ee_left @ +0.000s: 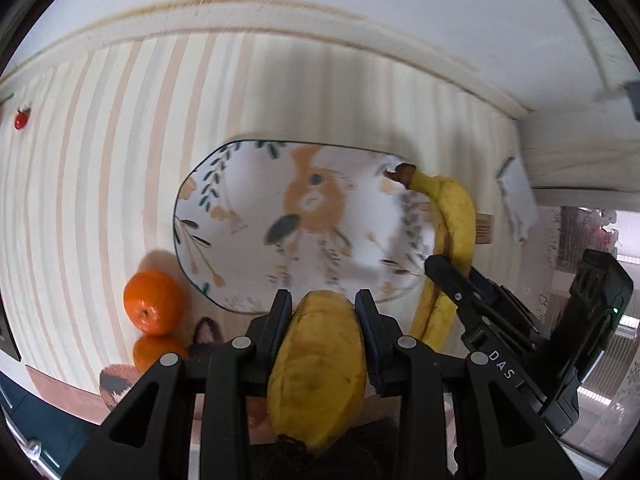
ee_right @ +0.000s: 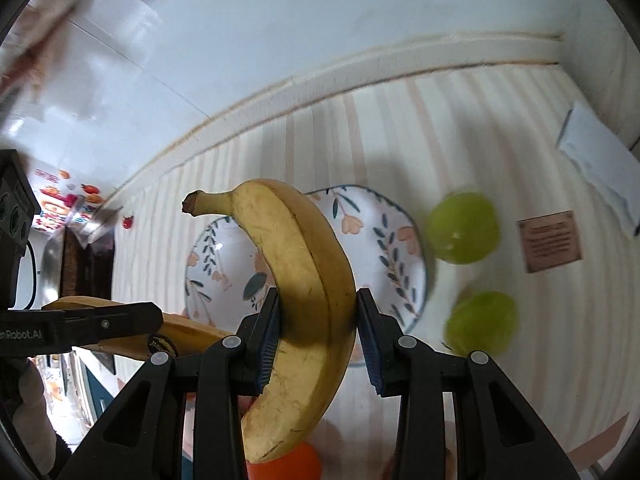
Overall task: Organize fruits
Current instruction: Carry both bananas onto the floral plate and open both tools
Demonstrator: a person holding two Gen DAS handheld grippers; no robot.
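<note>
My left gripper point(ee_left: 323, 304) is shut on a yellow banana point(ee_left: 316, 368), held above the near rim of a floral oval plate point(ee_left: 240, 208). My right gripper point(ee_right: 317, 308) is shut on a second, curved banana point(ee_right: 308, 276) above the same plate point(ee_right: 400, 248). In the left wrist view the right gripper point(ee_left: 460, 284) and its banana point(ee_left: 456, 216) show at the plate's right edge. In the right wrist view the left gripper point(ee_right: 100, 322) and its banana point(ee_right: 188, 336) show at lower left. Two oranges point(ee_left: 152, 304) lie left of the plate. Two green fruits point(ee_right: 464, 228) lie right of it.
The striped tablecloth point(ee_left: 100, 160) covers the table, with a white wall behind. A small red fruit point(ee_left: 22, 118) lies far left. A brown card point(ee_right: 550, 240) and a white paper point(ee_right: 600, 172) lie at the right. An orange point(ee_right: 292, 464) sits below the right gripper.
</note>
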